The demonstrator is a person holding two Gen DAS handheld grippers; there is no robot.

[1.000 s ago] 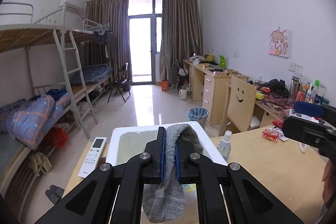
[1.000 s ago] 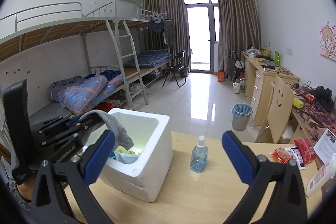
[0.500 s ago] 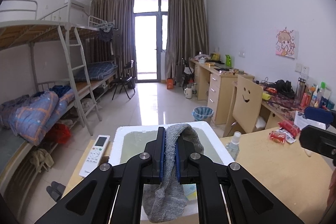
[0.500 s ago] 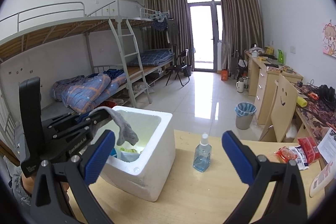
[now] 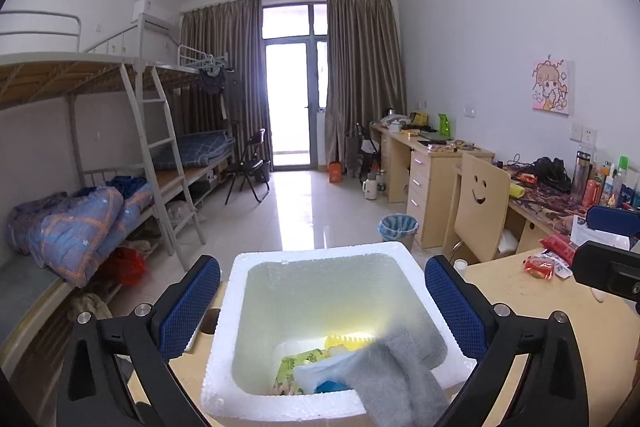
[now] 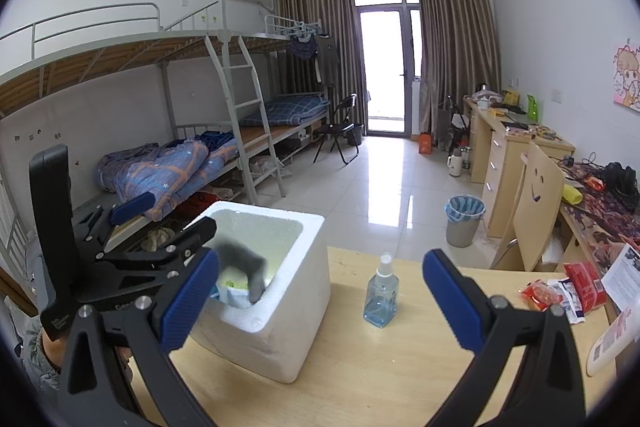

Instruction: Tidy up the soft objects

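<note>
I see the foam box (image 6: 280, 307) standing on the surface (image 6: 400, 367) toward its left edge, with the spray bottle (image 6: 381, 293) just right of it. The sock (image 5: 396, 379) lies inside the box over its near rim, atop other items. Snack packets (image 6: 560, 291) sit near the right edge.

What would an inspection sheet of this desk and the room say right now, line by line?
Surface: wooden table, mostly bare near the right gripper.
Job's things: grey sock blurred, draped over the near rim of the white foam box; packets and soft items already inside.
Clutter: spray bottle beside the box; red snack packets; papers at the right edge.
Grippers: left gripper over the box, jaws opening, sock clear of the pads; right gripper open, holding nothing.
Cables: dark cords on the far desk.
Surroundings: bunk beds, folding chair, bin, curtained glass door.
</note>
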